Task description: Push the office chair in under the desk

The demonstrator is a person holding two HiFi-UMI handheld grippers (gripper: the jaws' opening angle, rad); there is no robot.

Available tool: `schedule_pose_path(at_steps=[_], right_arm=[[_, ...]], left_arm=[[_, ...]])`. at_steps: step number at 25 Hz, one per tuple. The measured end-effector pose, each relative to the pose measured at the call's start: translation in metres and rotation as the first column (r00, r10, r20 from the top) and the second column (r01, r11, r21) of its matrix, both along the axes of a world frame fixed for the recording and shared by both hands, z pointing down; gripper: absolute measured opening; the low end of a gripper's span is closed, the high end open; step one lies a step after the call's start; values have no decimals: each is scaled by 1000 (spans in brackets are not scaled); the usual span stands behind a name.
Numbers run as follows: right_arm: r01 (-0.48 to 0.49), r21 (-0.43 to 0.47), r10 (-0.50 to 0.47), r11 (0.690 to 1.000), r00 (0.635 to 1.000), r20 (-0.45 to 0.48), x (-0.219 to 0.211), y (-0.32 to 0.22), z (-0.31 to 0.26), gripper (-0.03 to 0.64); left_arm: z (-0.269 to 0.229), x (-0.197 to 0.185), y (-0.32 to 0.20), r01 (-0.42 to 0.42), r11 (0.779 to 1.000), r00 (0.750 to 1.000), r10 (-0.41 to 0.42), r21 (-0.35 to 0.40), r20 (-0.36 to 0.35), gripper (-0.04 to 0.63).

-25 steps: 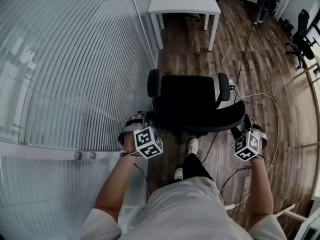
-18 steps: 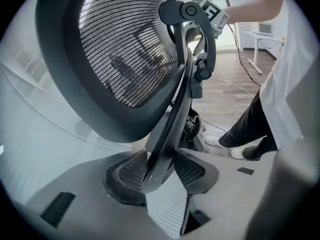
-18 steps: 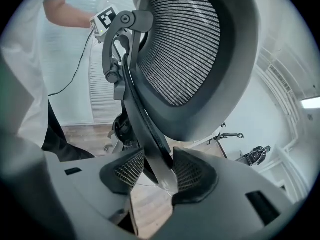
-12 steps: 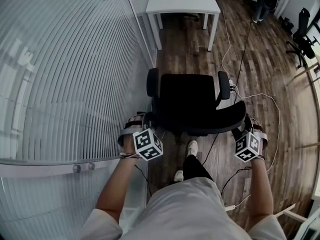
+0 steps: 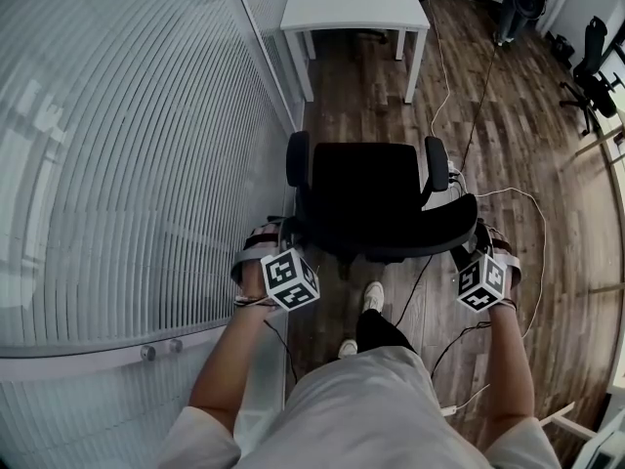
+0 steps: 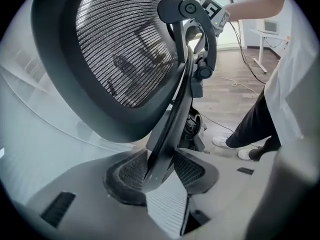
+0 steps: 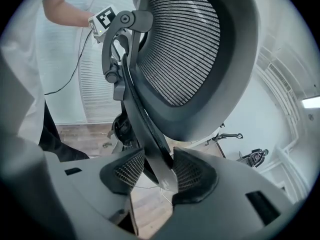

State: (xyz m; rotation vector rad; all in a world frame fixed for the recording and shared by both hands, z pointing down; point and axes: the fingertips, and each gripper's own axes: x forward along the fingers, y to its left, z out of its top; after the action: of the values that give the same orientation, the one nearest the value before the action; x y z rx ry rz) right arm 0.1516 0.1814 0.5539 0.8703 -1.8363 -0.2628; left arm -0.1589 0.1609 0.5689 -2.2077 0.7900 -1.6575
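The office chair point(image 5: 366, 198) has rolled a little further up the wooden floor point(image 5: 508, 164) since a second ago, and your feet have come along behind it. It is still well short of the white worktop point(image 5: 356, 3), with bare boards between the two.

Your left claw point(image 6: 162, 171) is pinching the left edge of the mesh backrest point(image 6: 125, 49), its pads closed on the dark rim. Your right claw point(image 7: 159, 173) grips the opposite edge in the same way. Both clamps look firm enough to steer with.

You seem to be mid-push, so the approach is under way and not finished. Next, keep both claws clamped and walk the chair straight ahead, lining the seat up between the worktop's legs. Hold it off the glass partition point(image 5: 127, 145) on your left. Mind the white cable point(image 5: 444, 96) trailing by the chair's right side, which could foul a castor.
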Motion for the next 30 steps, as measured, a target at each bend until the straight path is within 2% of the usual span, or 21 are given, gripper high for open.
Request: schedule_pose_path(at_steps=[9,30], right_arm=[[11,0,-11,1000,1000,4,20,-37,6,187],[50,12,-50,999,999,21,40,-137,8,187]], left_arm=[[7,19,-34,18,1000,1000,-18,-9,5,178],[11,38,-128,81,997,996,-81,-10,34,178]])
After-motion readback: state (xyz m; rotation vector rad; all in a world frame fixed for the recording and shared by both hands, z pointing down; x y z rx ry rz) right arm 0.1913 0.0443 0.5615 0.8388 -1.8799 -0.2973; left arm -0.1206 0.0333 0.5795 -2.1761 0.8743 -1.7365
